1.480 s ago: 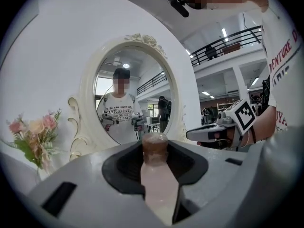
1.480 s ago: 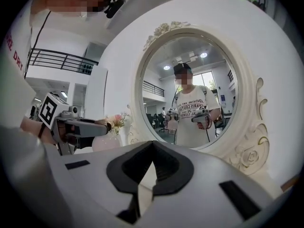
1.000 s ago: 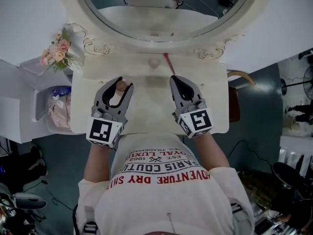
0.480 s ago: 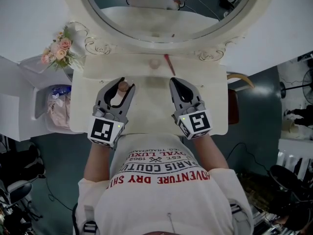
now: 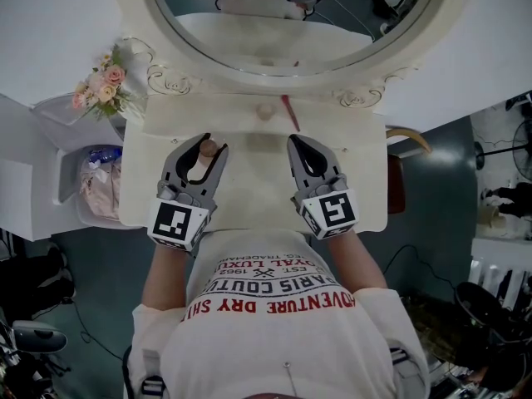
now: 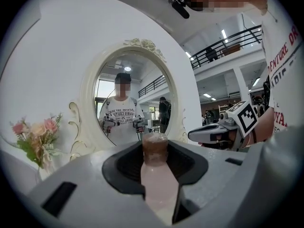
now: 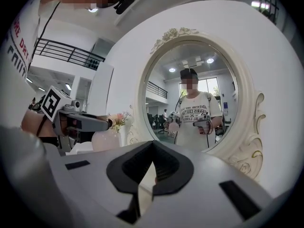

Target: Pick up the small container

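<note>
The small container (image 5: 204,155) is a pale pink bottle with a brown cap (image 6: 155,148). It sits upright between the fingers of my left gripper (image 5: 211,143), which is shut on its body (image 6: 159,184) over the left part of the cream dressing table (image 5: 249,189). My right gripper (image 5: 293,138) hovers beside it over the table's right part, with its jaws together and nothing between them (image 7: 152,148). The right gripper view shows the left gripper (image 7: 83,122) with the pink bottle (image 7: 104,139). The right gripper (image 6: 214,133) shows in the left gripper view.
A small round pinkish pot (image 5: 264,110) and a red stick (image 5: 289,113) lie at the table's back, under the oval mirror (image 5: 291,23). Pink flowers (image 5: 101,87) stand at the back left corner. A bin with a bag (image 5: 98,181) is left of the table.
</note>
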`<action>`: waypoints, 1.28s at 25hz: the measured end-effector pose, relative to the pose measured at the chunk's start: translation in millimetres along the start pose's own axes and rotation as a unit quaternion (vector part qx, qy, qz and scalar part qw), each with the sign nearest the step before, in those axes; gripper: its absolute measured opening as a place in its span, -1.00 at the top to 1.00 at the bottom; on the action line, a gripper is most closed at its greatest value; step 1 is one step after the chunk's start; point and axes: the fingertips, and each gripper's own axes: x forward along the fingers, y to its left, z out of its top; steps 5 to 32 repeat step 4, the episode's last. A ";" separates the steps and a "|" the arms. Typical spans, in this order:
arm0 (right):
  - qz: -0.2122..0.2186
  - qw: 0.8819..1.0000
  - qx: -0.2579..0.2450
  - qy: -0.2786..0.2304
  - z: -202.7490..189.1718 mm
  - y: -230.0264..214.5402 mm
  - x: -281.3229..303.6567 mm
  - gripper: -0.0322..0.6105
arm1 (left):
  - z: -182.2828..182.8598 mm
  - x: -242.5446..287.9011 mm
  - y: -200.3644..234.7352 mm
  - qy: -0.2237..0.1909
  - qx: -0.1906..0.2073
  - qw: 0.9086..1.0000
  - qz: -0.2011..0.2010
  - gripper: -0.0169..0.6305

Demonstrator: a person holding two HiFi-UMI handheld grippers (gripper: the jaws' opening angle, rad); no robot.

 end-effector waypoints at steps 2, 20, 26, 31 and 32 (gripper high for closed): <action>0.002 1.000 0.000 0.001 0.1 2.0 0.8 0.90 | 0.4 -1.2 1.8 -0.002 -0.007 1.000 -0.002 0.50; 0.002 1.000 -0.001 0.002 0.1 3.5 1.5 0.90 | 1.0 -1.7 3.0 -0.003 -0.011 1.000 -0.004 0.50; 0.002 1.000 -0.001 0.002 0.1 3.5 1.5 0.90 | 1.0 -1.7 3.0 -0.003 -0.011 1.000 -0.004 0.50; 0.002 1.000 -0.001 0.002 0.1 3.5 1.5 0.90 | 1.0 -1.7 3.0 -0.003 -0.011 1.000 -0.004 0.50; 0.002 1.000 -0.001 0.002 0.1 3.5 1.5 0.90 | 1.0 -1.7 3.0 -0.003 -0.011 1.000 -0.004 0.50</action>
